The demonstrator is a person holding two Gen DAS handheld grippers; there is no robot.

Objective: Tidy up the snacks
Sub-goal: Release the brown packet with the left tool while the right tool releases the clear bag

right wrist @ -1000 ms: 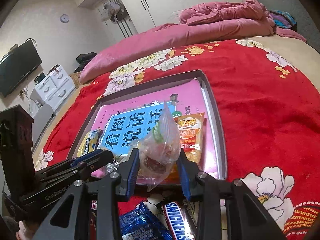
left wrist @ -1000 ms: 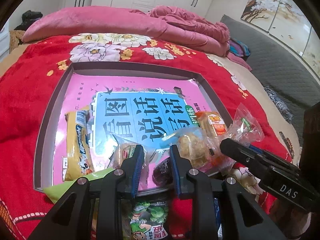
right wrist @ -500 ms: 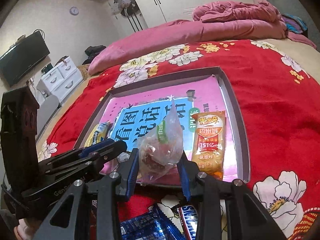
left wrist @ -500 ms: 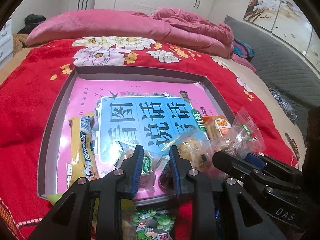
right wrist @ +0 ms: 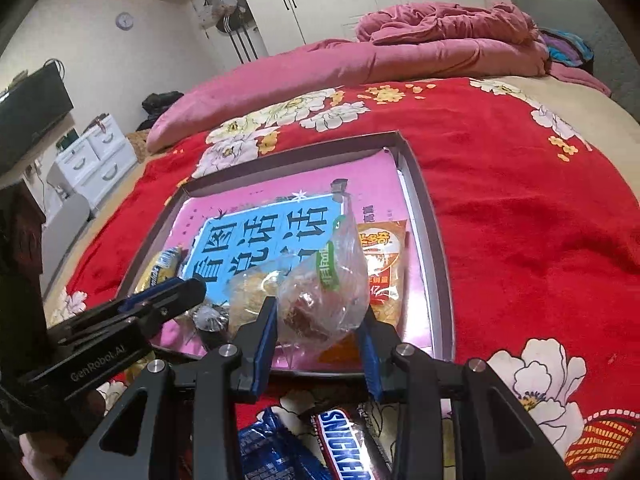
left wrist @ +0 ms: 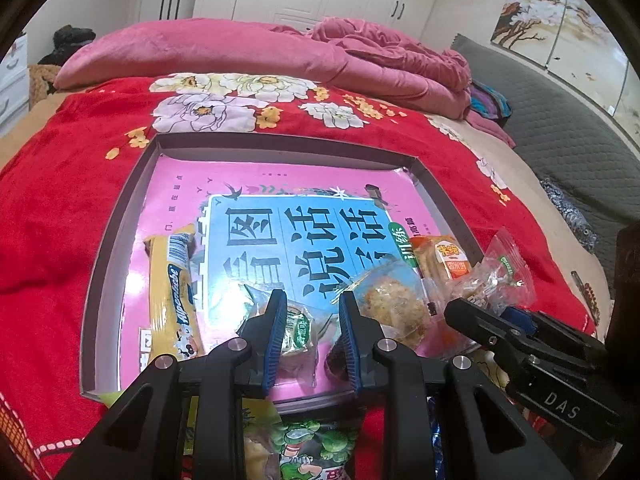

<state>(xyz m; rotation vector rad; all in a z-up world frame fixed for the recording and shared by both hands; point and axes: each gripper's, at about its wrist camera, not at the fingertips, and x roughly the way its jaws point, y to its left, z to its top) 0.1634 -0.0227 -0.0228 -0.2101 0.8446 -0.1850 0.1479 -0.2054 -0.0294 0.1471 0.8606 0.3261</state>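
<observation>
A grey tray (left wrist: 116,240) lined with a pink and blue sheet lies on the red flowered bedspread. My left gripper (left wrist: 312,296) hovers over the tray's near edge, shut on a clear-wrapped snack with a green label (left wrist: 298,330). Over the tray's near right part, my right gripper (right wrist: 318,312) is shut on a clear bag with a brown snack (right wrist: 320,296). That bag (left wrist: 500,276) also shows in the left wrist view. In the tray lie a yellow candy bar (left wrist: 172,292), a clear-wrapped flaky pastry (left wrist: 392,304) and an orange cracker pack (right wrist: 380,264).
On the bedspread before the tray lie a green pea snack pack (left wrist: 316,452), a Snickers bar (right wrist: 348,448) and a blue pack (right wrist: 276,452). A pink duvet (left wrist: 240,52) is heaped at the far end of the bed. White drawers (right wrist: 96,156) stand to the left.
Both grippers keep their holds and stay nearly still. The green-labelled snack has slid from behind the left finger into the gap between the pads.
</observation>
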